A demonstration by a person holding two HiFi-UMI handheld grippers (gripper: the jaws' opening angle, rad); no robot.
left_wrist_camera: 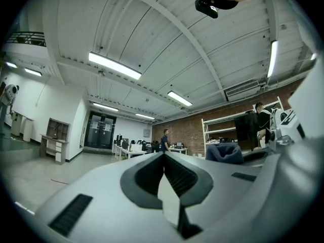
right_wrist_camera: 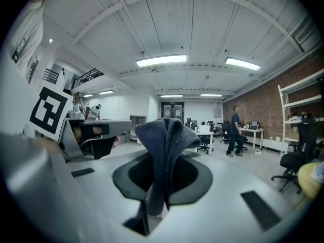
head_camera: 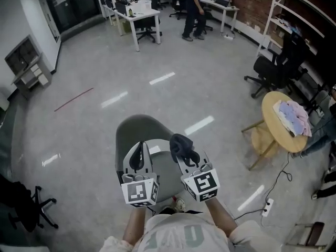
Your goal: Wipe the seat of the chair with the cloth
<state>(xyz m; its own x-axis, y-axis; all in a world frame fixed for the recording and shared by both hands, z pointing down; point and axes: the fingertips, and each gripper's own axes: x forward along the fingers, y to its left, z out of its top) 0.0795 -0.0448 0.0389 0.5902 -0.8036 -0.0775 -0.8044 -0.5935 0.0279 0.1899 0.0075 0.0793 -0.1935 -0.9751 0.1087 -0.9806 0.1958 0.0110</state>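
Chair (head_camera: 137,129): grey, it stood directly below both grippers with its seat at the near side. Nothing touched it, so I judged the wiping not yet begun.
Left gripper (head_camera: 137,152): its jaws were pressed together on nothing (left_wrist_camera: 164,158), and it hung over the left of the seat.
Right gripper (head_camera: 188,159): it was clamped on the cloth (right_wrist_camera: 162,176) and hung over the right of the seat.
Cloth (head_camera: 181,143): dark and bunched, it stood up past the jaw tips (right_wrist_camera: 164,146), above the seat and apart from it.
Risk, chair: nothing steadied it, so a firm stroke might have shoved it away across the smooth floor.
Risk, right gripper: the cloth rose in a wad instead of lying spread under the tips. Brought down at a poor angle, the hard jaws might have met the seat first and scraped it.
Risk, cloth: it looked pinched by a fold only, so drag along the seat might have pulled it free.
Count, chairs: one under the hands (the dark office chairs far off played no part).
Count, grippers: two.
Count, cloths: one.
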